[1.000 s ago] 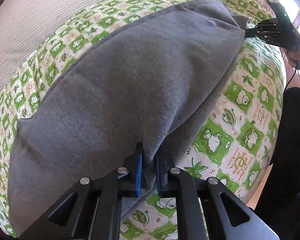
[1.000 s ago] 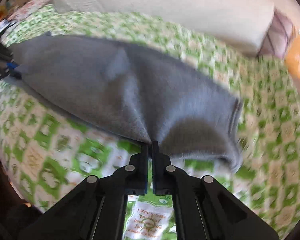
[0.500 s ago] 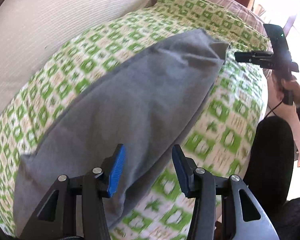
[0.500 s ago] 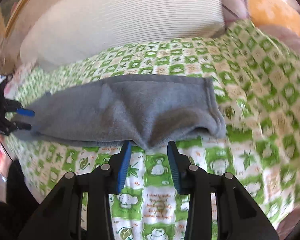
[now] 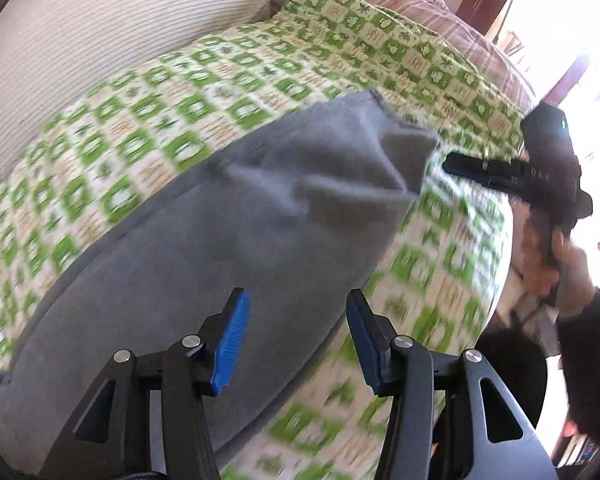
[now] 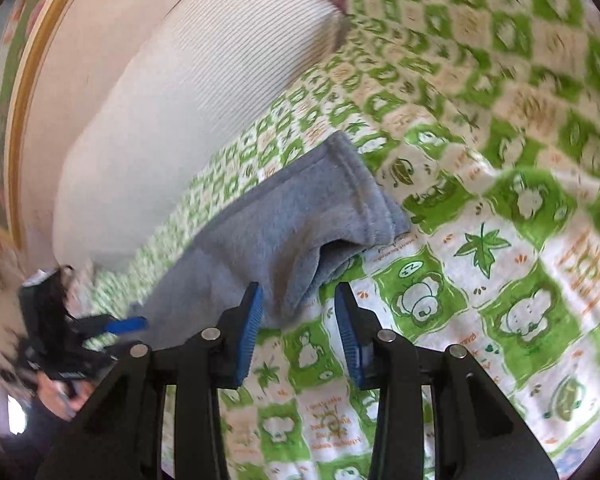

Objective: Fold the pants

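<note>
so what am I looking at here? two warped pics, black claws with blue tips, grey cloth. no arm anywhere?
No robot arm. A person holds a two-finger gripper in each hand, and each gripper carries a fisheye camera looking forward along its fingers, hence the warping. One picture is from the left gripper, the other from the right gripper. Each also catches the other gripper off to the side, with the hand gripping it.

On the green patterned bed cover lie grey pants, folded into a long strip. A striped pillow sits behind.

Nothing is held. The left jaws are opening, above the cloth with nothing pinched between the blue pads. The right jaws stand apart at the strip's near edge, pressing on nothing.
</note>
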A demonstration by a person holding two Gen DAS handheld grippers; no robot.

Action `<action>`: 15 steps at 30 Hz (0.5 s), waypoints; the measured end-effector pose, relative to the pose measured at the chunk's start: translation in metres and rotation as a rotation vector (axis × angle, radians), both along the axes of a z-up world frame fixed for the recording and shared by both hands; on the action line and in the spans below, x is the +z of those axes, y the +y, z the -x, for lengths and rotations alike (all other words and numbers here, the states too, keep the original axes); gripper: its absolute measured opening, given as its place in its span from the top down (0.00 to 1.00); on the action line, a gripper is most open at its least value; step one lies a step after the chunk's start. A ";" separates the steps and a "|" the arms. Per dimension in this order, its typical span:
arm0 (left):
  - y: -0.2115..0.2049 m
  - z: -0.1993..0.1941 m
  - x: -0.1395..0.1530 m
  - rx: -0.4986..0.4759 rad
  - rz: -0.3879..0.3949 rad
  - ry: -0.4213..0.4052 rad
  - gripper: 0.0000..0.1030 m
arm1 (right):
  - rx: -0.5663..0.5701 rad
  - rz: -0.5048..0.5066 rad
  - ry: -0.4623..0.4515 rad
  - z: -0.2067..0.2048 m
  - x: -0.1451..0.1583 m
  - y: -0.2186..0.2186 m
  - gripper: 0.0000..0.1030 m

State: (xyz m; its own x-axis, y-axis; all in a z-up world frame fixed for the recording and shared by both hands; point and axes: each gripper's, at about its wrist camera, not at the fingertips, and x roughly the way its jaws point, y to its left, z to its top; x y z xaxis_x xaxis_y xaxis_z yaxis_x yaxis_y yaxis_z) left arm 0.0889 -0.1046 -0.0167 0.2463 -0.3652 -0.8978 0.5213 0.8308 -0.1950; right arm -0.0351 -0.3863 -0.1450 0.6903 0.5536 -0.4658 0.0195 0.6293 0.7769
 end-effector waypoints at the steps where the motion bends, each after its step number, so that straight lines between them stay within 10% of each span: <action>1: -0.009 -0.007 0.000 -0.005 0.013 0.007 0.50 | -0.012 -0.028 0.001 -0.001 -0.003 -0.002 0.62; 15: -0.133 -0.110 -0.010 -0.154 -0.038 0.043 0.49 | -0.232 -0.297 0.048 0.009 -0.032 -0.013 0.62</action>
